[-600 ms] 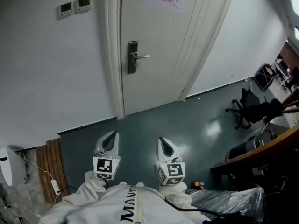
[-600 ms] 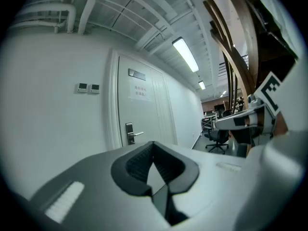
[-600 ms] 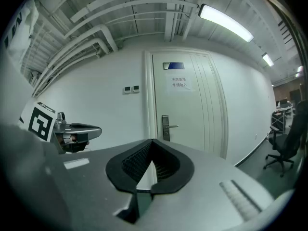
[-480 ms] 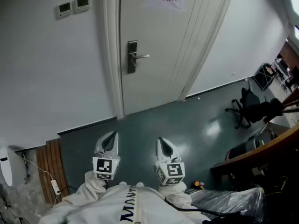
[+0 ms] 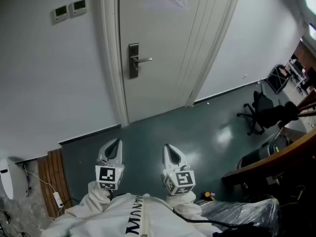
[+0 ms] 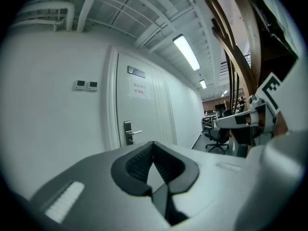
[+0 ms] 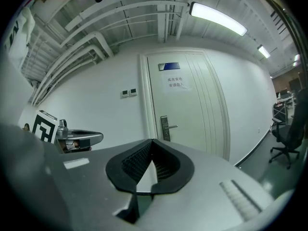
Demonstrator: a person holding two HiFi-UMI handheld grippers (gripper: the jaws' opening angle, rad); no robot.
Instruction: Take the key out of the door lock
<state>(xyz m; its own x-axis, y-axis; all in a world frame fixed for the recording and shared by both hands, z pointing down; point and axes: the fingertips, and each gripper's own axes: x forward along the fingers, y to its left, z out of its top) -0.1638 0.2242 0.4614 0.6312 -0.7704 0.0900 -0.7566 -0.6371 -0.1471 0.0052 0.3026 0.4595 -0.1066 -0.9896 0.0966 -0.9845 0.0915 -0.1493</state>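
Open floor (image 5: 197, 127) lies between the door (image 5: 158, 48) and the left tool (image 5: 115, 143) and right tool (image 5: 168, 149); an office chair (image 5: 254, 115) stands right. Both tools are clenched, empty, well apart from the door lock (image 5: 133, 60); key too small to see.

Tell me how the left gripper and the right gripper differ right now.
The left gripper tilts its tip rightward, the right gripper leftward. The left gripper's marker cube shows one face squarely; the right gripper's is turned, showing two. Both are shut, empty, and well short of the door.
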